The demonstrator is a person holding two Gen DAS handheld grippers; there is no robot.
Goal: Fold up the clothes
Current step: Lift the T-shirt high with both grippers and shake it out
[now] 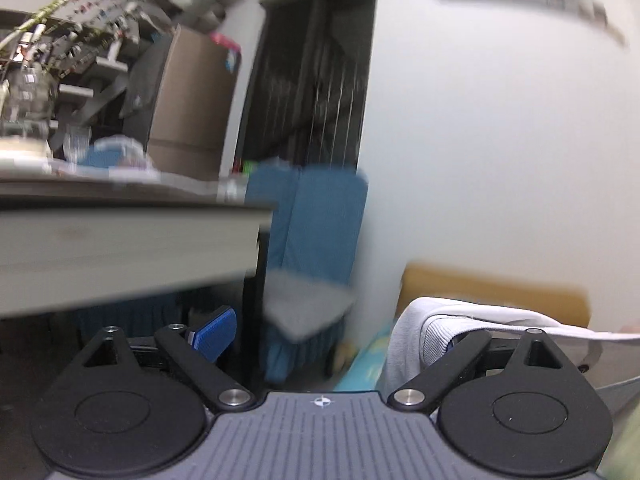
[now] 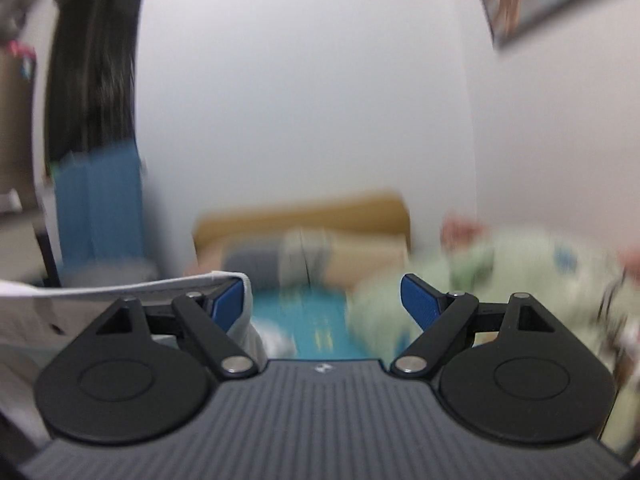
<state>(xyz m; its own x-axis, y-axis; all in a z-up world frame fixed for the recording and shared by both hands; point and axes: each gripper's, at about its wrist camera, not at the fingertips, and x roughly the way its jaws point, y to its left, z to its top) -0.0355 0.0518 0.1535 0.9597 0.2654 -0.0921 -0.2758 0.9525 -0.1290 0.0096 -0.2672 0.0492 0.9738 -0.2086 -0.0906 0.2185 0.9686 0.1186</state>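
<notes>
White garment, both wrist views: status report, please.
Left tool open, white garment draped over its right finger. Right tool open, garment edge over its left finger. Views blurred; nothing blocking seen.

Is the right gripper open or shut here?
Open. The right gripper has its blue pads wide apart; the white garment drapes over the left pad only, not pinched between them.

Left tongs (image 1: 336, 332) spread wide, right tongs (image 2: 322, 300) spread wide, both level
</notes>
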